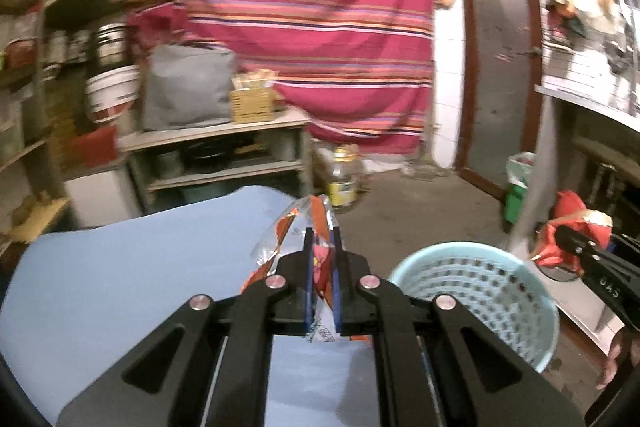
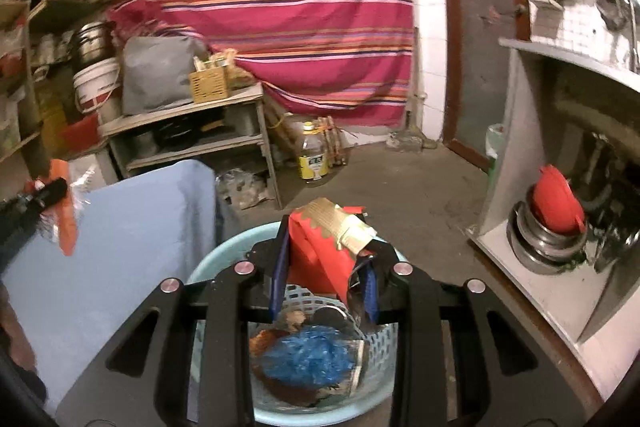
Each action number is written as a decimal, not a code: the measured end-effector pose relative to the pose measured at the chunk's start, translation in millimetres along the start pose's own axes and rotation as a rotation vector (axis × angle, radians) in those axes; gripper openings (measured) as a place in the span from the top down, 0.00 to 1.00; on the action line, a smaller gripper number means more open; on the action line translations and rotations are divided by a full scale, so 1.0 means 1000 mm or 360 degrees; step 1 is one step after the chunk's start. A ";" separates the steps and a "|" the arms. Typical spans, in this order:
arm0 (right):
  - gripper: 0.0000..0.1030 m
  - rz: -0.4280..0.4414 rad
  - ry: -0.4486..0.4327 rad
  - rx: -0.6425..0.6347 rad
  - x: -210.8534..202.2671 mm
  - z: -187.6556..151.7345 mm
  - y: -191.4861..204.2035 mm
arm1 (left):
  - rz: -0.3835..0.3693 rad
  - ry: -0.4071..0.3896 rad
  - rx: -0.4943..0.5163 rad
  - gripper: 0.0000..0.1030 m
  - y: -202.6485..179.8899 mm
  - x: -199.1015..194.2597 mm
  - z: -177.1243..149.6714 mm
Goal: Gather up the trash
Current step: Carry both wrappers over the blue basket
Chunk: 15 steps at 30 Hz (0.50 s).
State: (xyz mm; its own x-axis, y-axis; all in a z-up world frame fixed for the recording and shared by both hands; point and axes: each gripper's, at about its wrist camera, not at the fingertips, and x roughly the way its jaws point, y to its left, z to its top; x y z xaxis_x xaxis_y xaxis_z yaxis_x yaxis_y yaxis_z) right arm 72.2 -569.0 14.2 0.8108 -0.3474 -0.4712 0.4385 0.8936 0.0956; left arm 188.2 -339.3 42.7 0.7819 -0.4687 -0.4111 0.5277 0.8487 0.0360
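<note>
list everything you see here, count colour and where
snack wrapper: one, orange and silver, pinched in the left hand-held gripper above the blue table
red packet: one, red with gold trim, clamped in the right hand-held gripper above the basket
basket: one, light blue, on the floor beside the table, trash inside
blue plastic bag: one, crumpled, in the basket
table: one, blue cover, left side
striped cloth: one, pink-red, hanging at the back
oil jug: one, yellow label, on the floor
white bucket: one, shelf area, left
left hand-held gripper: black, shut on wrapper
right hand-held gripper: black, shut on packet
</note>
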 end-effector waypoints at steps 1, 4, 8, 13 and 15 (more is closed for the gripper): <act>0.70 -0.0003 0.0020 0.0032 0.003 0.000 -0.009 | -0.0028 0.0012 0.0009 0.93 -0.011 0.006 0.000; 0.70 -0.0024 0.0044 0.0066 0.007 -0.001 -0.020 | -0.0103 0.0058 0.0018 0.93 -0.036 0.023 0.001; 0.70 -0.0031 0.0080 0.0105 0.013 -0.005 -0.029 | -0.0218 0.0126 0.0046 0.93 -0.070 0.046 0.001; 0.70 -0.0004 0.0159 0.0142 0.026 -0.015 -0.031 | -0.0280 0.0231 0.0094 0.93 -0.093 0.072 -0.011; 0.70 0.0003 0.0193 0.0158 0.035 -0.018 -0.032 | -0.0273 0.0286 0.0118 0.92 -0.098 0.086 -0.018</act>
State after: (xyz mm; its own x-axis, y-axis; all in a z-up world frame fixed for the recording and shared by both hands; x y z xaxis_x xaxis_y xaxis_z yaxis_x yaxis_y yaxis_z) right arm 79.1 -604.5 -21.1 0.7615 -0.3035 -0.5727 0.4780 0.8597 0.1800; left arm 197.4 -458.5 -12.2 0.6107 -0.5474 -0.5722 0.6755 0.7372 0.0157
